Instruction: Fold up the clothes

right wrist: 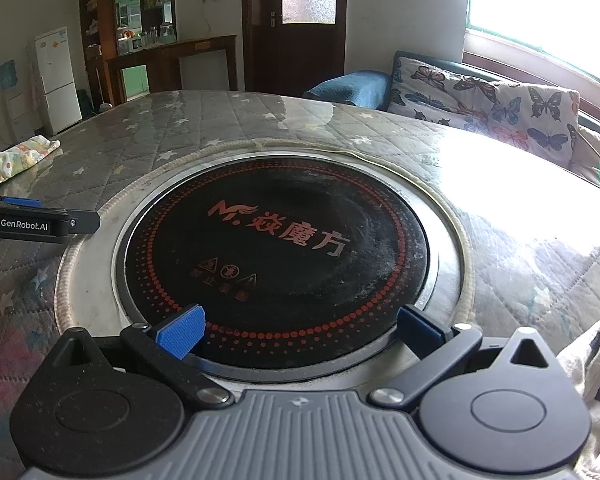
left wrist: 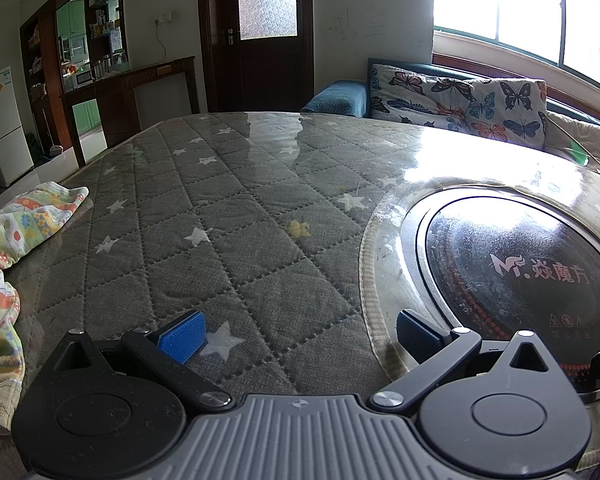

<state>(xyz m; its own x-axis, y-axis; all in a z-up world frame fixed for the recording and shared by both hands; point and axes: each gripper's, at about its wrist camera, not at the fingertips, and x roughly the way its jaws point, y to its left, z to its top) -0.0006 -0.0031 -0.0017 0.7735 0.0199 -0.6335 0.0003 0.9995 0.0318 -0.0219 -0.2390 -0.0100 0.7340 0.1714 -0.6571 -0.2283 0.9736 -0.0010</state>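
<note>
A colourful patterned garment [left wrist: 8, 256] lies crumpled at the left edge of the quilted grey table cover [left wrist: 228, 216]; it also shows far left in the right wrist view [right wrist: 16, 156]. My left gripper [left wrist: 300, 338] is open and empty, low over the cover, with the garment well to its left. My right gripper [right wrist: 300, 334] is open and empty over the round black cooktop [right wrist: 276, 252]. A white cloth with dark spots [right wrist: 596, 376] lies at the right edge, beside the right gripper. The left gripper's side [right wrist: 28, 224] shows at the left of the right wrist view.
The cooktop [left wrist: 524, 276] is set in the table under a glossy clear sheet. A butterfly-print sofa [left wrist: 460, 100] stands behind the table under a bright window. A dark door [left wrist: 260, 36], shelves and a white fridge [left wrist: 2, 124] line the far wall.
</note>
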